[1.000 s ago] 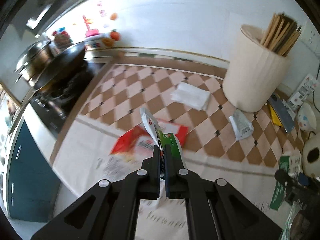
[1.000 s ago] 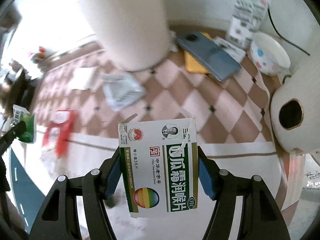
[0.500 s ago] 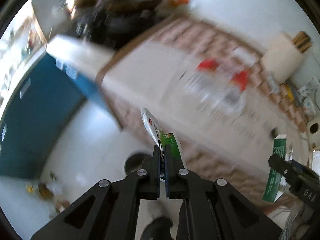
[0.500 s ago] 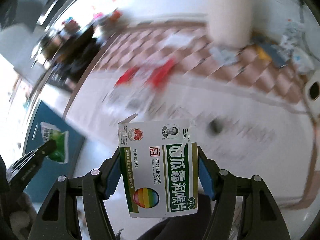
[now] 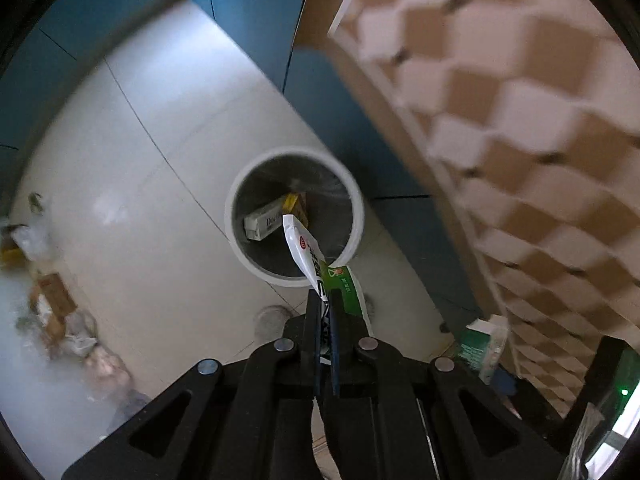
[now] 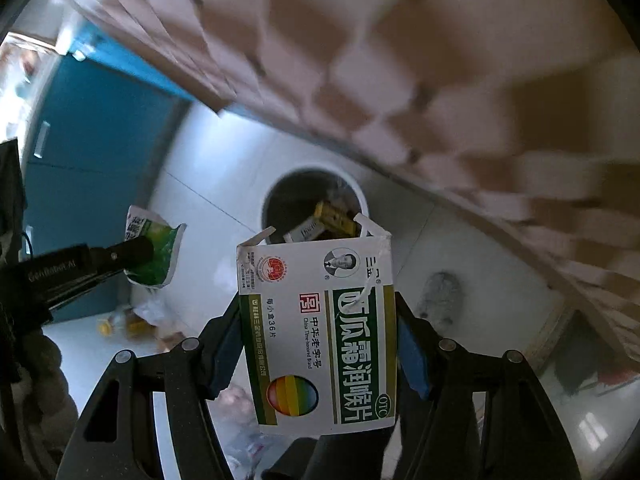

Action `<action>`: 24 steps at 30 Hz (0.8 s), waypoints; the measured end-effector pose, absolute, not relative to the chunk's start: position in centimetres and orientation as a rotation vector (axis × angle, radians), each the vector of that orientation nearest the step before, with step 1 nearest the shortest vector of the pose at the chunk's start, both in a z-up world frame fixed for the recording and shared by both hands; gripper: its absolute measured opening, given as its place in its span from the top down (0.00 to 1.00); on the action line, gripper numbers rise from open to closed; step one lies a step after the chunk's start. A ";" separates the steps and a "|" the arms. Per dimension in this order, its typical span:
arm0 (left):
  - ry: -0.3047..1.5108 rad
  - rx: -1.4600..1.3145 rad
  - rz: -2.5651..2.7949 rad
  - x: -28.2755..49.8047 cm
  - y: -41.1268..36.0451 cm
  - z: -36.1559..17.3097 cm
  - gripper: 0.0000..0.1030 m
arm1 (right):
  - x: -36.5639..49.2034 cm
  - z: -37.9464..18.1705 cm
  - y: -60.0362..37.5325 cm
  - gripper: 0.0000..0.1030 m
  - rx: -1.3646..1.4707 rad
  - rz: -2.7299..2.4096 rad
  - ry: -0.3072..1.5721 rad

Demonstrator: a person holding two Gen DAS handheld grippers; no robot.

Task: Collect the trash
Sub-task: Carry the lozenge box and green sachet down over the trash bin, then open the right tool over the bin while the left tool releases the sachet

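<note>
The left gripper [image 5: 326, 312] pinches a green-and-white wrapper [image 5: 310, 258], and the right gripper [image 6: 318, 334] clamps a medicine box [image 6: 320, 336]. Beyond both, on the white floor [image 5: 132, 184], stands a round bin [image 5: 294, 216] holding discarded boxes, beside blue cabinets [image 5: 256, 12].

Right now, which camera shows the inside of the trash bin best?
The left wrist view: the trash bin sits centred, its rim and boxes inside visible. In the right wrist view, the medicine box covers its near edge.

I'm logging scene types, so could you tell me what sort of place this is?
Probably a home kitchen: a checkered-cloth counter over teal cabinet doors, a white tiled floor and a round trash bin holding discarded boxes.
</note>
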State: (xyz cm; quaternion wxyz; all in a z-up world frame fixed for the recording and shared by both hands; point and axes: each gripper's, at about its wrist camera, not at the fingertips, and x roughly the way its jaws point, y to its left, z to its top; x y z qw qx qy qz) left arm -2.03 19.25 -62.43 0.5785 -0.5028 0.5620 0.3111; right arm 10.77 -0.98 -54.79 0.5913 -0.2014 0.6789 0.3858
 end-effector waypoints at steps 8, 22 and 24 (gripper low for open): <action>1.398 -1.204 0.696 -2.6 20.6 -75.4 0.96 | 9.0 -70.0 4.1 0.33 -0.498 0.868 1.611; 1.475 -1.047 0.823 -5.1 21.6 -76.6 0.04 | 7.9 -79.7 7.8 0.03 -0.613 0.872 1.626; 1.474 -1.002 0.861 -5.7 21.8 -75.4 0.03 | 7.8 -79.3 7.9 0.01 -0.624 0.874 1.606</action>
